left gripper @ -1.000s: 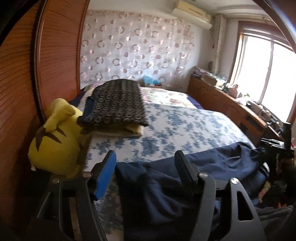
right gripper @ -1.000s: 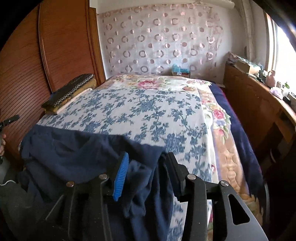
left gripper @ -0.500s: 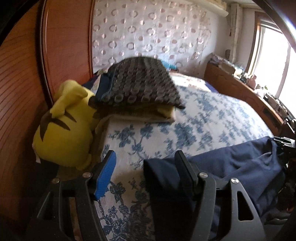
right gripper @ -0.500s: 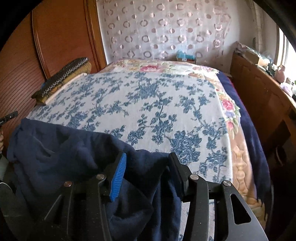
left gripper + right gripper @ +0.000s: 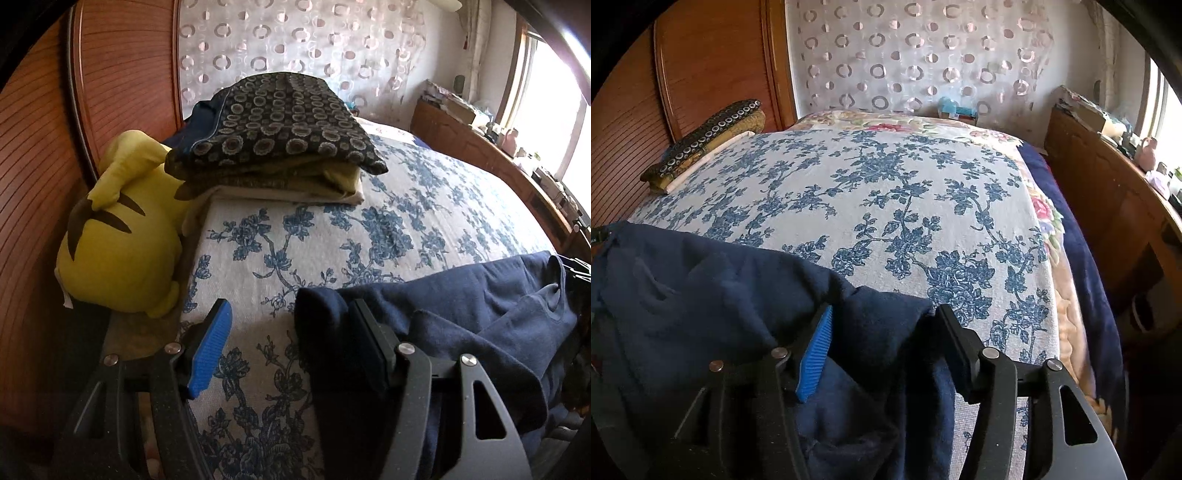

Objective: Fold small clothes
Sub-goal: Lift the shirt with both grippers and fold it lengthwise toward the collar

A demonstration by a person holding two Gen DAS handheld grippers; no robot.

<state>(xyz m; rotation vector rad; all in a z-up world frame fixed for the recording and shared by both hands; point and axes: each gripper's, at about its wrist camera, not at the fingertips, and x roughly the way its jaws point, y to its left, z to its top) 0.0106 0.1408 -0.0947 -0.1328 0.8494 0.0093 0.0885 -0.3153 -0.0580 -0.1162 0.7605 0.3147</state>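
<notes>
A navy blue garment (image 5: 480,295) lies bunched along the near edge of the bed's blue floral sheet (image 5: 332,229). My left gripper (image 5: 290,306) is open over the sheet. The garment's left corner rests against the inside of its black finger (image 5: 369,339), and the blue pad (image 5: 210,350) touches nothing. In the right wrist view the same garment (image 5: 701,280) spreads to the left. A thick fold of it sits loosely between the jaws of my right gripper (image 5: 885,312), which are opening.
A yellow plush toy (image 5: 118,236) leans on the wooden headboard (image 5: 37,184). Next to it is a folded stack with a dark ring-patterned cover (image 5: 280,122), also (image 5: 709,140). A wooden cabinet (image 5: 1108,206) with clutter runs along the bed's right side under a window.
Both grippers came down towards the bed and the garment now rests on the sheet. Cloth that filled the left gripper's gap now sits only at its black finger. The right jaws have widened.
</notes>
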